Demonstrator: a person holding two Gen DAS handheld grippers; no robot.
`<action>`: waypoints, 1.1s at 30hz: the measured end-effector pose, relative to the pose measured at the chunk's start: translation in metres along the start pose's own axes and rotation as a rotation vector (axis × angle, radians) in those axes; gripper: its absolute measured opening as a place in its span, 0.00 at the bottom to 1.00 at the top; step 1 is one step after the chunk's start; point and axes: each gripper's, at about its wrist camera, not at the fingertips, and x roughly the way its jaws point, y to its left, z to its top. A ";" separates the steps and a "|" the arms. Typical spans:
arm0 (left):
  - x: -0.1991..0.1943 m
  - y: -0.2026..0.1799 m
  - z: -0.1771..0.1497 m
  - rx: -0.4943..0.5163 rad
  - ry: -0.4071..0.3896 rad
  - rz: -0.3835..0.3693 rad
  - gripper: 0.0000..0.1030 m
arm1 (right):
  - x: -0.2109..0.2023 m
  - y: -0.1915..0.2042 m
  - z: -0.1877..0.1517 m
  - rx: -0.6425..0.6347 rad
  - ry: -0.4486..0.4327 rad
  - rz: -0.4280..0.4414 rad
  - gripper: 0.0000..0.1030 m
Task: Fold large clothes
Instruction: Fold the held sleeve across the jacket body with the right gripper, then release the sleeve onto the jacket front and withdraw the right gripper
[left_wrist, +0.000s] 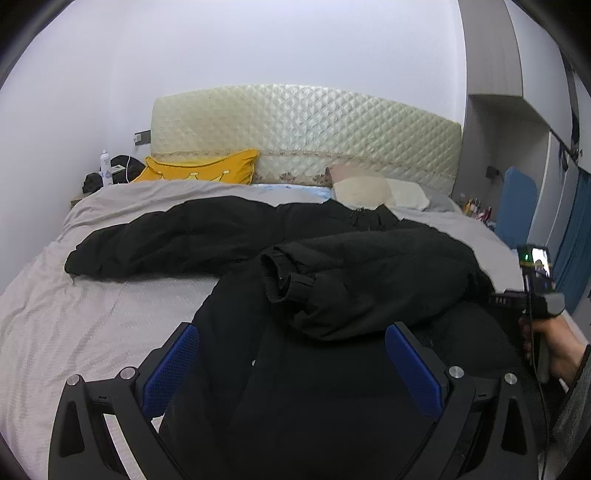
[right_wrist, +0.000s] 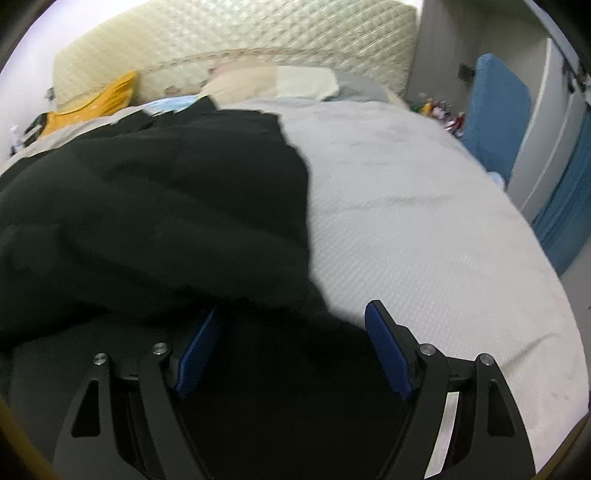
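A large black jacket (left_wrist: 332, 266) lies spread on the grey bed cover (left_wrist: 74, 325). One sleeve (left_wrist: 147, 240) stretches out to the left. The other sleeve is folded across the body, its cuff (left_wrist: 284, 280) facing me. My left gripper (left_wrist: 292, 326) hovers open over the jacket's near part, blue pads wide apart and gripping nothing. At the right edge of that view a hand holds my right gripper (left_wrist: 535, 291). In the right wrist view the right gripper (right_wrist: 294, 306) stands open over the jacket's (right_wrist: 166, 221) right edge, dark cloth lying under and between its fingers, unpinched.
A quilted cream headboard (left_wrist: 306, 125) backs the bed, with a yellow pillow (left_wrist: 199, 171) and a cream pillow (left_wrist: 373, 190) below it. A nightstand with a bottle (left_wrist: 105, 168) stands at far left. A blue panel (left_wrist: 517, 206) and a wardrobe stand at right.
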 end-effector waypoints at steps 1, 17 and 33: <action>0.003 -0.001 -0.001 0.005 0.005 0.006 1.00 | 0.004 -0.004 0.002 0.016 -0.007 -0.003 0.77; 0.020 -0.014 -0.009 0.028 0.062 0.020 1.00 | 0.009 -0.079 0.002 0.342 -0.119 -0.033 0.77; -0.008 -0.012 -0.006 0.017 0.042 -0.043 1.00 | -0.114 -0.032 -0.023 0.166 -0.166 0.076 0.77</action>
